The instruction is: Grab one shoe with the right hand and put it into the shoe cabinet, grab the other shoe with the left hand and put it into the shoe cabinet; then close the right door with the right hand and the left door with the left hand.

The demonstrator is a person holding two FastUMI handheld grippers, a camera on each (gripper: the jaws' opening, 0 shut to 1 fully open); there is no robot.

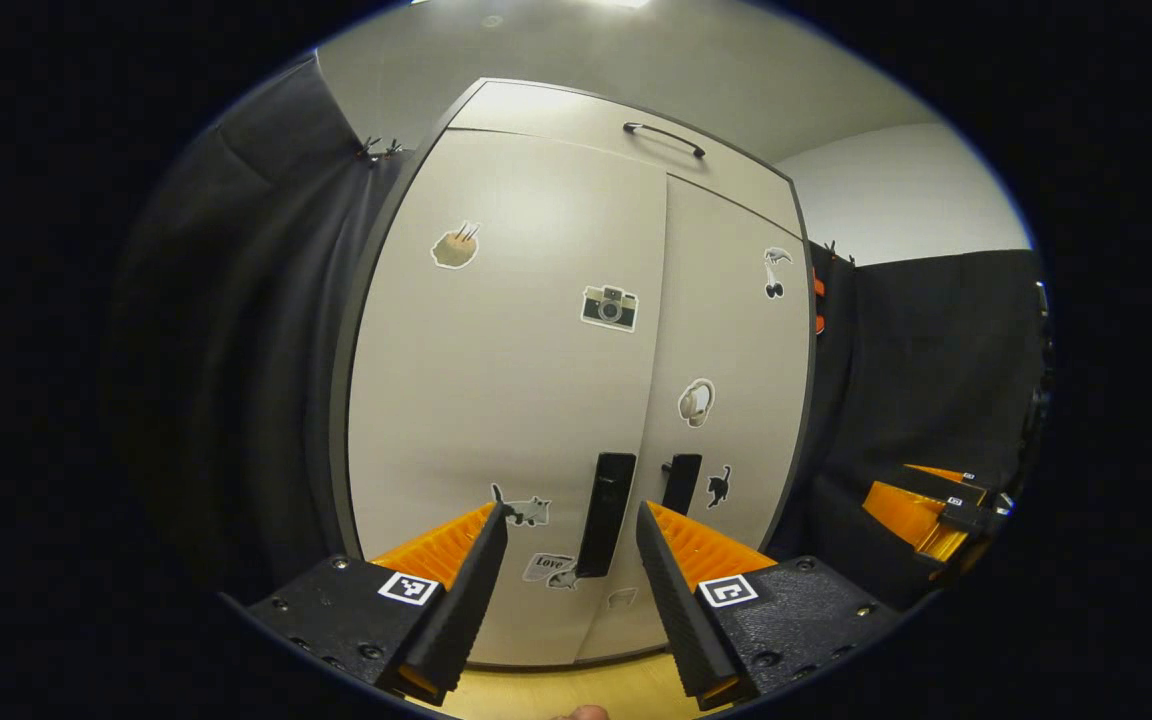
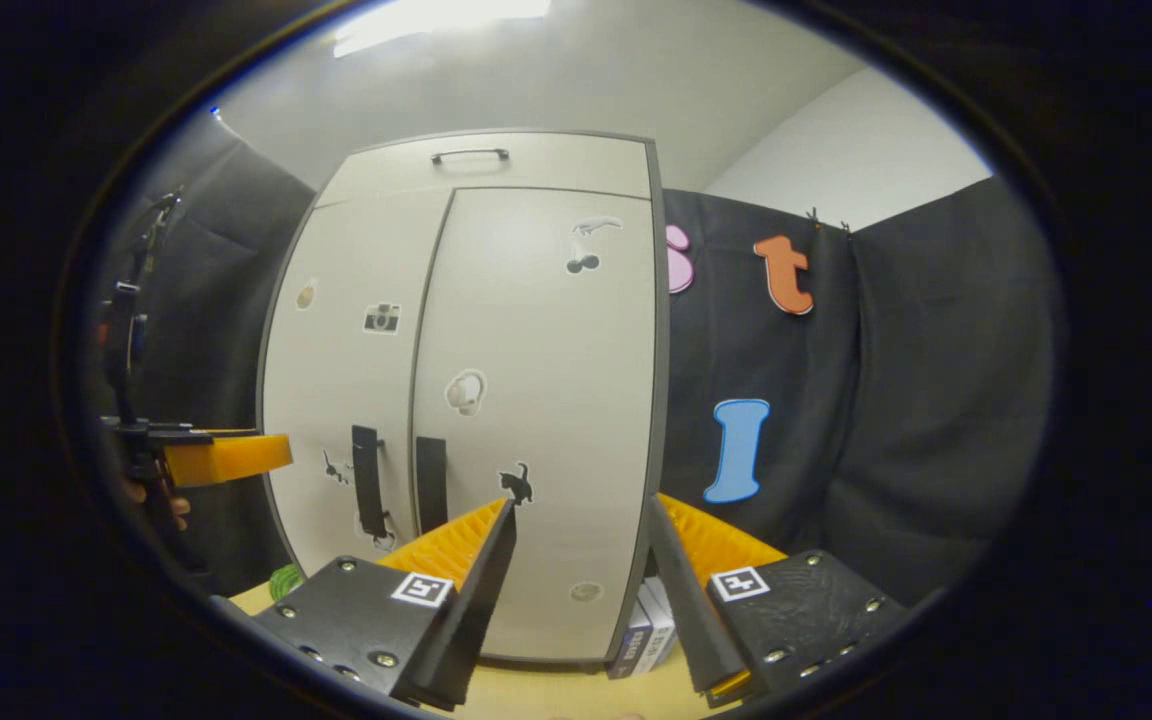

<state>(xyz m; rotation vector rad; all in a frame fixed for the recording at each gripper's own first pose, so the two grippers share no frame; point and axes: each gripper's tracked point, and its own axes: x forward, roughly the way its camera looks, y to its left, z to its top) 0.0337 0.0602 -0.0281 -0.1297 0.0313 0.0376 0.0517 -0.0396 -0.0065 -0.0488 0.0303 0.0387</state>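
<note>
Two doors of the shoe cabinet [image 1: 576, 380] stand shut before us, left door [image 1: 506, 350] and right door [image 1: 736, 350] meeting flush at the middle seam, their dark upright handles [image 1: 606, 512] side by side near the bottom. No shoe is visible; we judge both are inside, so the task looks complete. Our left gripper [image 1: 571, 575] faces the seam squarely, fingers apart and empty, the left handle straight ahead between them. Our right gripper [image 2: 576, 575], fingers likewise apart and empty, looks at the right door [image 2: 536, 400] from farther right. Small boxes [image 2: 641, 630] sit on the table [image 2: 556, 695] beside the cabinet's right foot.
</note>
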